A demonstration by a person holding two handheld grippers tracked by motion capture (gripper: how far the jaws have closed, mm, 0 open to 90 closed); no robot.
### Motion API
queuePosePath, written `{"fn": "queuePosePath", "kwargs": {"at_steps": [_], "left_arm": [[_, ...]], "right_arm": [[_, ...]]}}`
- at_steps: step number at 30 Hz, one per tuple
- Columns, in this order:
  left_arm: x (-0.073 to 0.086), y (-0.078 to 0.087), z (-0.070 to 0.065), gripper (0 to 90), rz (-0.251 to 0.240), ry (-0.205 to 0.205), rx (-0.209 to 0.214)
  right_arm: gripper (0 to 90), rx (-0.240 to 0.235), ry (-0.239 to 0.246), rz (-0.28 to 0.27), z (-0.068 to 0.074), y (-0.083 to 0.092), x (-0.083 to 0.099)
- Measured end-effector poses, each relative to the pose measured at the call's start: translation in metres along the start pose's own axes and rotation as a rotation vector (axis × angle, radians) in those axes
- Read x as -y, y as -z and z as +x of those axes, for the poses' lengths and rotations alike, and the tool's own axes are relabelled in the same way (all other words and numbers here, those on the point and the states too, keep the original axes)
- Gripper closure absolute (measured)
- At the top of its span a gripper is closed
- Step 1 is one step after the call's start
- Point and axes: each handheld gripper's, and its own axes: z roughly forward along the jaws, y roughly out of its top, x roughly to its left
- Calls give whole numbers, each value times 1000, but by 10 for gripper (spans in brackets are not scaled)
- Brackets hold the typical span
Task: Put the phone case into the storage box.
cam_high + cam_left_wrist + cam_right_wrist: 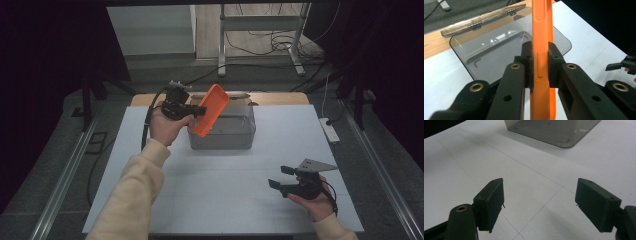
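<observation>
My left claw (540, 67) pinches the orange phone case (210, 110) by its thin edges, tilted above the smoky clear box (222, 131) at the worktop's far side. It looks light, flexible, slippery. My right claw (540, 203) hangs open, empty.

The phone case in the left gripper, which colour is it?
Orange phone case; the left gripper view shows it best.

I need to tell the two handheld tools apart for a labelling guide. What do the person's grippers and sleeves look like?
Both are black two-jaw tools with blocky flat pads and brass-coloured pivot rivets. The left gripper trails a black cable down beside the arm. The right gripper carries a grey three-cornered plate on top, with a thin black cable at the wrist. The sleeves are pale cream and loose-fitting.
</observation>
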Motion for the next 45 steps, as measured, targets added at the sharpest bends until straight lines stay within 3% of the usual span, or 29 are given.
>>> {"fn": "queuePosePath", "kwargs": {"at_steps": [45], "left_arm": [[-9, -28, 19, 794, 51, 69, -115]], "right_arm": [[232, -4, 2, 9, 1, -1, 1]]}}
